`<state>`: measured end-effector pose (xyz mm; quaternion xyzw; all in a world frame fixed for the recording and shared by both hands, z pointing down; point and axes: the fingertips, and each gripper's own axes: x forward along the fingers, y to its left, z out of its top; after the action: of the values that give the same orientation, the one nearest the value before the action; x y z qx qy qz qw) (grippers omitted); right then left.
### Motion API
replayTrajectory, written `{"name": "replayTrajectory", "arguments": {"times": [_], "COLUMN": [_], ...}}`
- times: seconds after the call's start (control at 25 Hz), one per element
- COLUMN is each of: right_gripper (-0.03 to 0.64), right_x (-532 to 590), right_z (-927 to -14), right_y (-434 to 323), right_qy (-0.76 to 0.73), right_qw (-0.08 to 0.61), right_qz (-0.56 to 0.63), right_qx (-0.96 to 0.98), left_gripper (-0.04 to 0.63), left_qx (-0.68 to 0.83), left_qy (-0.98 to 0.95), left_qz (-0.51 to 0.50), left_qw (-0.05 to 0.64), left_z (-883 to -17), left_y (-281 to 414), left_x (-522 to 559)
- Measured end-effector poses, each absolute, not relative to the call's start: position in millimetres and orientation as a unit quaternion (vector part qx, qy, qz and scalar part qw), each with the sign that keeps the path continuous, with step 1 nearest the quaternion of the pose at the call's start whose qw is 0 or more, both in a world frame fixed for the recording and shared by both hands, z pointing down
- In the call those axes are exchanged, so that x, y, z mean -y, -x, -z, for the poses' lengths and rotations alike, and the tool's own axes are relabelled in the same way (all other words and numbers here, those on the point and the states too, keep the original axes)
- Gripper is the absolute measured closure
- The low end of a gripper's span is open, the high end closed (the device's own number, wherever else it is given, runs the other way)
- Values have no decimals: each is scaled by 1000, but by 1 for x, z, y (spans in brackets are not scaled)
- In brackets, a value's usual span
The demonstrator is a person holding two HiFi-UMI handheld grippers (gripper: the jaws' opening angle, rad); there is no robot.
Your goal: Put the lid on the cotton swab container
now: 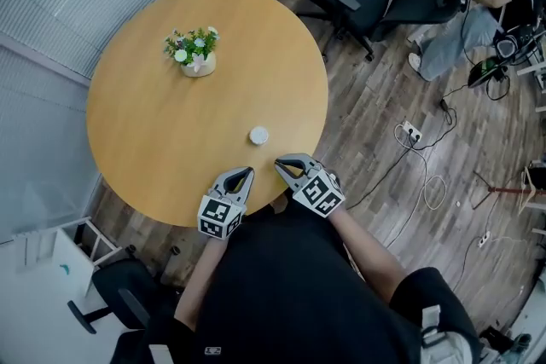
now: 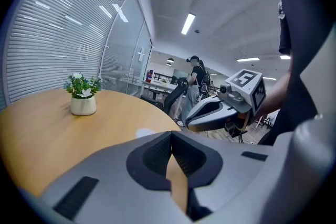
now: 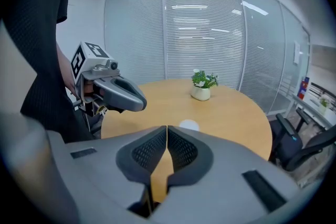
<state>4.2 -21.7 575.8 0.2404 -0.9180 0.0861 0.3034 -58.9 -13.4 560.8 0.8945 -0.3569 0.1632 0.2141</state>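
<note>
Left gripper, right gripper: jaws shut, empty | container on counter; we judge it light, stiff, slick; grip its sides

The round wooden table bears a potted plant (white flowers); a white round container.

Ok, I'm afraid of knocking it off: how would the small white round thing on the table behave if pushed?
The white round thing looks low, so it would probably slide, not tip. It seems small, so likely light. The table looks smooth and its edge is near, so it might skid off.
</note>
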Motion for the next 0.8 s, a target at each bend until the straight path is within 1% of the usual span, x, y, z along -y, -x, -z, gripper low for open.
{"name": "replayTrajectory", "arguments": {"times": [0.12,0.32,0.48,0.8], "right_gripper": [610,609,611,611], "right_x": [12,8,10,12], "right_z": [-572,-576,-572,-566], "right_y": [-8,-22,-29,-41], "right_qy": [-246,-261,-275,-298], "right_qw": [300,318,313,318], "right_qz": [-84,-70,-63,-54], "right_qx": [918,909,907,898], "left_gripper": [589,589,589,589], "left_qx": [358,361,358,350], "left_qy": [-894,-894,-894,-900], "left_qz": [-164,-164,-168,-166], "left_qw": [214,210,208,201], "left_z": [-559,-555,-556,-553], "left_y": [61,69,73,68], "left_x": [5,-3,-7,-7]}}
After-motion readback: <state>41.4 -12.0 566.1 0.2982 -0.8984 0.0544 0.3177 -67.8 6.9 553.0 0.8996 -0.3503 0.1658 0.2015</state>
